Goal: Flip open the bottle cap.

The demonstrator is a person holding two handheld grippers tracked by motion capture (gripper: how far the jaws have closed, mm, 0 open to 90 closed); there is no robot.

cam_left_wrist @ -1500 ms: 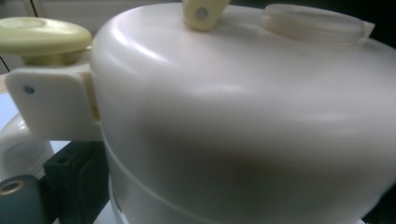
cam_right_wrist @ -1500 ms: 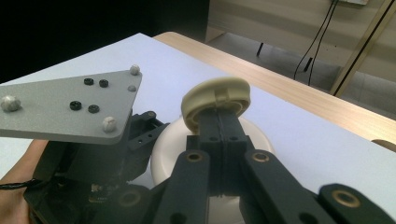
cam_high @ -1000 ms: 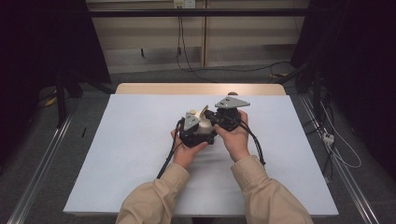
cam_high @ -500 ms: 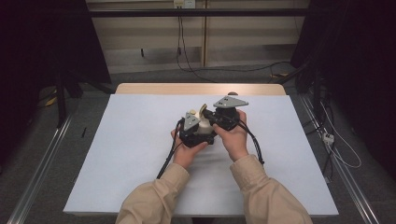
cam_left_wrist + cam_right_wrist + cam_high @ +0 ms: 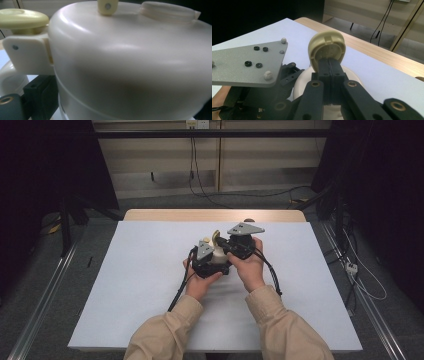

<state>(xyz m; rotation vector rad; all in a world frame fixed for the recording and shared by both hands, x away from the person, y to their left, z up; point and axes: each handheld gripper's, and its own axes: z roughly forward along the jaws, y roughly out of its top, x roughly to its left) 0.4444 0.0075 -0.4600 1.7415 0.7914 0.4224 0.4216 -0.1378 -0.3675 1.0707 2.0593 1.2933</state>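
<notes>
Both grippers meet over the middle of the white counter (image 5: 150, 270) w/ a cream plastic container (image 5: 130, 62) between them. Vs 1 s ago almost nothing has shifted: hands in the same spot, and the yellowish flip cap (image 5: 327, 51) stands a bit more upright than before, so the lid looks to be mid-opening. Right gripper (image 5: 329, 70) has its 2 jaws pressed together on the cap's edge, lifting it. Left gripper (image 5: 207, 262) is tight against the container's body; its jaws are hidden behind the container in its own view, so can't tell their spread, tho it prob steadies the body. Judgement: opening step underway, cap raised but not fully swung back; slow progress, grip seems stable.
</notes>
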